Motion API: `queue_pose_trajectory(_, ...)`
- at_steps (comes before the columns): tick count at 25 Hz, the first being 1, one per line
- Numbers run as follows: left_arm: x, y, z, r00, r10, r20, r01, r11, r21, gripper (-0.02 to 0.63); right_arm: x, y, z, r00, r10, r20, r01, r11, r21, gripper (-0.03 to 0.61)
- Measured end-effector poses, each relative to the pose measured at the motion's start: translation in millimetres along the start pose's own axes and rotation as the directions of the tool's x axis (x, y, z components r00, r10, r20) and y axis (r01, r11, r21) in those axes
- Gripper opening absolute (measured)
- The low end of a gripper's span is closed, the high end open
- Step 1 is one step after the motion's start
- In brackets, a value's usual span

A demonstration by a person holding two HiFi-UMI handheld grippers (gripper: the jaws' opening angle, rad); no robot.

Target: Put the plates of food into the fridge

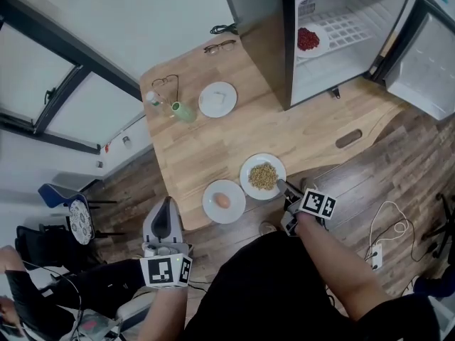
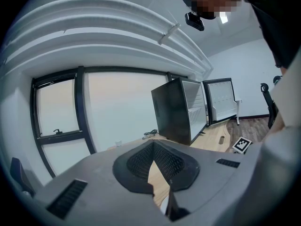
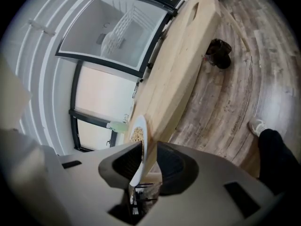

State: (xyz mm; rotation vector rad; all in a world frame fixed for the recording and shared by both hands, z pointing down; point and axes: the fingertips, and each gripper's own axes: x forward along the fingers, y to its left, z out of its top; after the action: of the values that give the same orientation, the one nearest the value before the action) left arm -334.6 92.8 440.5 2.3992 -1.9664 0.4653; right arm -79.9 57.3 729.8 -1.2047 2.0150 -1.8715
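A white plate of grains (image 1: 262,176) sits near the wooden table's (image 1: 206,141) front edge. My right gripper (image 1: 279,184) is at its right rim. In the right gripper view that plate (image 3: 141,149) stands edge-on between the pads, and my right gripper (image 3: 143,142) is shut on the rim. A plate with an egg (image 1: 223,201) lies to the left, and a plate of white food (image 1: 217,99) farther back. My left gripper (image 1: 168,201) hangs off the table's front edge with its fingertips together and nothing held (image 2: 151,144). A plate of red food (image 1: 308,40) rests in the open fridge (image 1: 263,34).
The fridge door (image 1: 434,62) swings out to the right. A green bottle (image 1: 183,111), two pairs of glasses (image 1: 221,46) (image 1: 164,82) and a black cable (image 1: 224,28) lie at the table's back. Cables and a power strip (image 1: 375,256) are on the floor at right.
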Motion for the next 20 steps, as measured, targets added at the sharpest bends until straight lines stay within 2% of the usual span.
queue_pose_trajectory(2, 3, -2, 2, 1.000, -0.005, 0.002, 0.005, 1.000, 0.000, 0.003, 0, 8, 1, 1.000, 0.026, -0.004, -0.026, 1.000, 0.008, 0.055)
queue_pose_trajectory(5, 8, -3, 7, 1.000, -0.011, 0.011, 0.011, 1.000, 0.000, 0.003, -2, 21, 5, 0.997, 0.071, 0.016, -0.072, 0.997, 0.041, 0.036)
queue_pose_trajectory(12, 24, -11, 15, 0.999, -0.028, 0.029, 0.028, 1.000, -0.006, 0.003, -18, 43, 29, 0.991, 0.112, 0.069, -0.117, 0.990, 0.084, 0.032)
queue_pose_trajectory(20, 49, -23, 26, 0.997, -0.049, 0.052, 0.051, 0.998, -0.029, 0.003, -35, 59, 76, 0.986, 0.112, 0.121, -0.116, 0.993, 0.027, 0.032)
